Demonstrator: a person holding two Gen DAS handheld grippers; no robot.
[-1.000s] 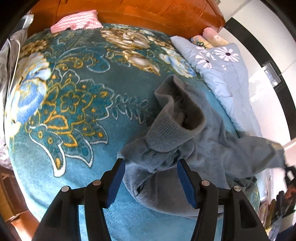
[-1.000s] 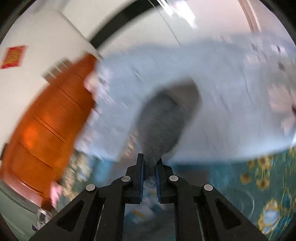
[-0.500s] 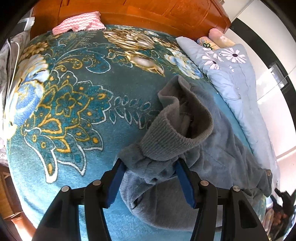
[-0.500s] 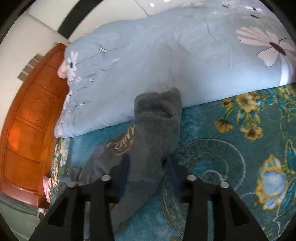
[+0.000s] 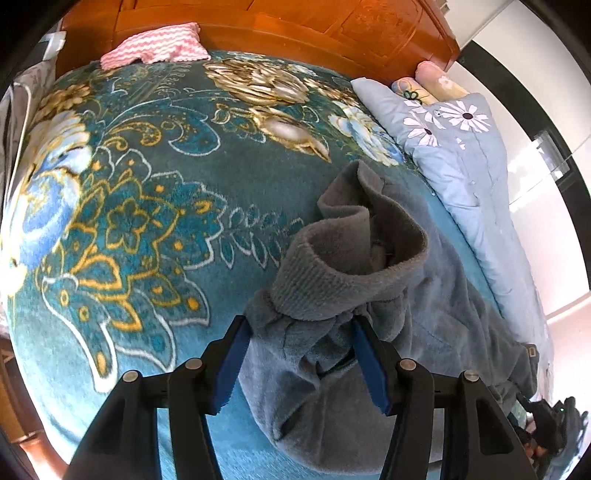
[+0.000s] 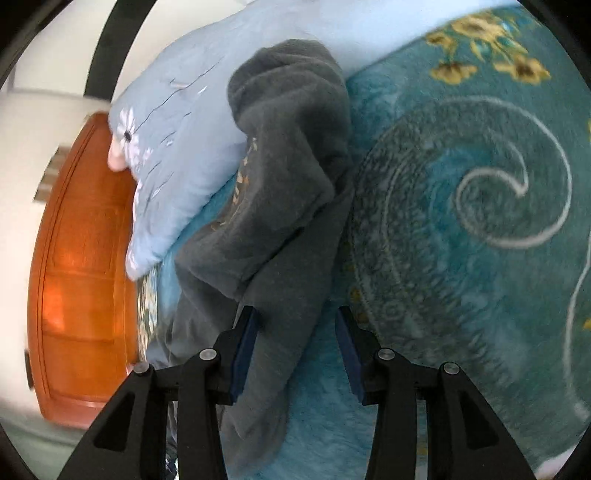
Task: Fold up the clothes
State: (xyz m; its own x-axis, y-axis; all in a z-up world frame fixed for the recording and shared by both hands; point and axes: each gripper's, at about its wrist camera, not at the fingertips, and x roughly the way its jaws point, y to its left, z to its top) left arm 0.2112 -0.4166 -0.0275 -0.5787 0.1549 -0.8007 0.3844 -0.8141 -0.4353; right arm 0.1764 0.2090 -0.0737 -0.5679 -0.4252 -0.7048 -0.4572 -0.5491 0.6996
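Fleece, grey and rumpled: the garment (image 5: 388, 332) lies on the bed, on a teal blanket (image 5: 147, 221) with gold and blue flowers. In our left wrist view a bunched fold of it sits between the jaws of our left gripper (image 5: 303, 358). The jaws are closing, and both blue pads (image 5: 232, 354) touch the cloth at its sides. Just beyond the jaws a ribbed cuff or hem (image 5: 314, 280) stands up, turned back on itself, with an open mouth of fleece behind it. The rest of the garment runs off to the right of the jaws.

In our right wrist view another part of the garment (image 6: 280, 192) runs away from the jaws toward the top, with gold lettering (image 6: 240, 184) on it, too blurred to read. Our right gripper (image 6: 295, 347) has its jaws spread and closing. The cloth fills the left half of the gap and lies against the left pad; the right pad stands clear of it, over bare blanket.

Past the garment, a pale blue quilt (image 5: 461, 166) with white daisies lies along the far side of the bed. An orange wooden headboard (image 5: 295, 22) stands beyond the left jaws, with a pink zigzag cloth (image 5: 155, 46) at its foot.
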